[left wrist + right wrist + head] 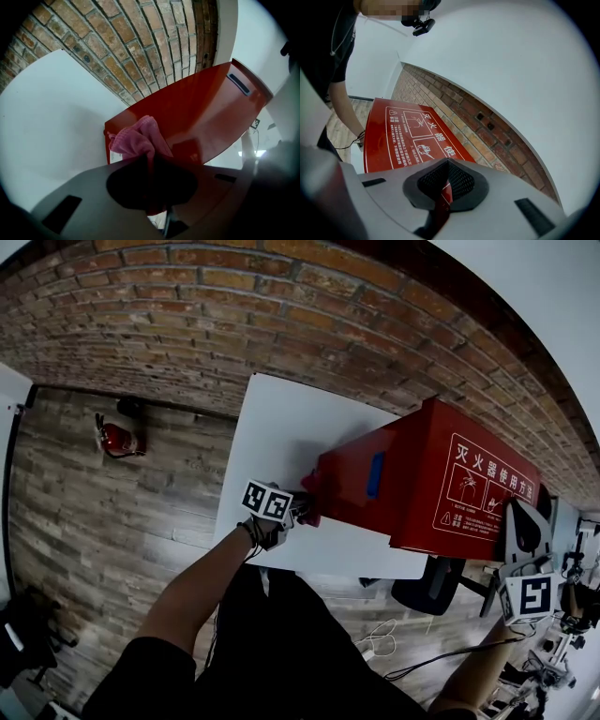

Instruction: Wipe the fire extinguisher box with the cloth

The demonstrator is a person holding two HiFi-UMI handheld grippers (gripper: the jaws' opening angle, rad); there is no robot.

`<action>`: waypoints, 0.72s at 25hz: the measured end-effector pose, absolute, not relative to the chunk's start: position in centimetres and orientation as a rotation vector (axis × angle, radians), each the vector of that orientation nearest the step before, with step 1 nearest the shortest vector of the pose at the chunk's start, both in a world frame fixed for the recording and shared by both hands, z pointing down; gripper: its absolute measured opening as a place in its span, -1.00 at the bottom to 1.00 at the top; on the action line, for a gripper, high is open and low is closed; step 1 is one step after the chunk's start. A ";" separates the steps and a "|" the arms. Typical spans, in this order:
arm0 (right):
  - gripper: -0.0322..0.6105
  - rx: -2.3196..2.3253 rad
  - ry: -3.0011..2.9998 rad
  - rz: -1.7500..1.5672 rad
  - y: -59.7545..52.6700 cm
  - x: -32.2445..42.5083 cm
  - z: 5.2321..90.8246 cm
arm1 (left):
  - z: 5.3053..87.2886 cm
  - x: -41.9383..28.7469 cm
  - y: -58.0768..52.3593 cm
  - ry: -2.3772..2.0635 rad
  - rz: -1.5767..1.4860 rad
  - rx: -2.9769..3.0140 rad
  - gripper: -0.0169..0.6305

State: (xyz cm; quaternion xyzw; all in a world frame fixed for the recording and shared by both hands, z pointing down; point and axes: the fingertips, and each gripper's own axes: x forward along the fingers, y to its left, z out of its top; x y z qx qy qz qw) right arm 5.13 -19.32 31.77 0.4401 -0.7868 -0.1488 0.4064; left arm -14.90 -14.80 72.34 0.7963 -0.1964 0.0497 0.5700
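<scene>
The red fire extinguisher box (427,479) lies on a white table (281,427), its printed white lettering facing right. My left gripper (300,509) is at the box's left end, shut on a bunched pink cloth (138,140). The cloth rests against the box's (197,108) near corner and red side. My right gripper (520,521) stands at the box's right end with its jaws shut. In the right gripper view the gripper (446,180) points along the lettered face (408,136), and only a thin red sliver shows between the pads.
A brick wall (234,315) runs behind the table. A small red fire extinguisher (117,439) stands on the wooden floor at the left. A black stool (427,585) and loose cables (380,638) lie below the table's front edge. Equipment clutters the far right.
</scene>
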 end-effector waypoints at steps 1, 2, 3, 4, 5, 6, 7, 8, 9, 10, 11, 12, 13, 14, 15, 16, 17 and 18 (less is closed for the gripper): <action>-0.85 1.114 -1.984 -0.378 -19.3 5.1 31.7 | 72.1 -14.9 -14.8 -0.460 0.115 1.871 -0.79; -0.85 1.116 -1.987 -0.384 -19.4 5.0 31.6 | 71.9 -14.9 -14.8 -0.460 0.115 1.872 -0.79; -0.85 1.113 -1.991 -0.392 -19.4 4.8 31.6 | 71.6 -14.9 -14.8 -0.460 0.113 1.873 -0.79; -0.85 1.110 -1.994 -0.394 -19.4 4.8 31.6 | 71.4 -14.9 -14.9 -0.460 0.110 1.874 -0.79; -0.85 1.110 -1.993 -0.390 -19.4 4.8 31.6 | 71.2 -14.9 -14.9 -0.460 0.109 1.874 -0.79; -0.85 1.115 -1.992 -0.384 -19.4 4.9 31.6 | 71.0 -14.9 -14.9 -0.462 0.108 1.874 -0.79; -0.85 1.120 -1.992 -0.378 -19.5 4.9 31.6 | 70.8 -14.9 -14.8 -0.463 0.109 1.873 -0.79; -0.85 1.123 -1.994 -0.373 -19.5 4.9 31.6 | 70.6 -14.9 -14.8 -0.465 0.110 1.872 -0.79; -0.85 1.123 -1.996 -0.370 -19.5 4.9 31.6 | 70.4 -14.9 -14.8 -0.465 0.110 1.871 -0.79; -0.85 1.123 -1.999 -0.369 -19.5 4.9 31.6 | 70.1 -14.9 -14.8 -0.465 0.109 1.872 -0.79; -0.85 1.124 -2.001 -0.367 -19.5 4.9 31.6 | 69.8 -14.9 -14.8 -0.465 0.108 1.873 -0.79; -0.85 1.125 -2.002 -0.364 -19.5 4.9 31.6 | 69.5 -14.9 -14.8 -0.464 0.105 1.876 -0.79; -0.85 1.124 -2.003 -0.363 -19.5 4.9 31.6 | 69.2 -14.9 -14.9 -0.464 0.102 1.878 -0.79; -0.85 1.124 -2.005 -0.361 -19.5 4.9 31.6 | 68.9 -14.9 -14.9 -0.463 0.099 1.880 -0.79; -0.85 1.126 -2.007 -0.358 -19.5 4.9 31.6 | 68.6 -14.9 -14.9 -0.462 0.096 1.881 -0.79; -0.85 1.124 -2.011 -0.358 -19.5 4.9 31.7 | 68.4 -14.9 -14.9 -0.462 0.093 1.883 -0.79; -0.85 1.116 -2.017 -0.366 -19.5 4.8 31.7 | 68.1 -14.9 -14.9 -0.462 0.091 1.884 -0.79; -0.85 1.108 -2.022 -0.374 -19.5 4.8 31.6 | 67.8 -14.8 -14.9 -0.461 0.090 1.887 -0.79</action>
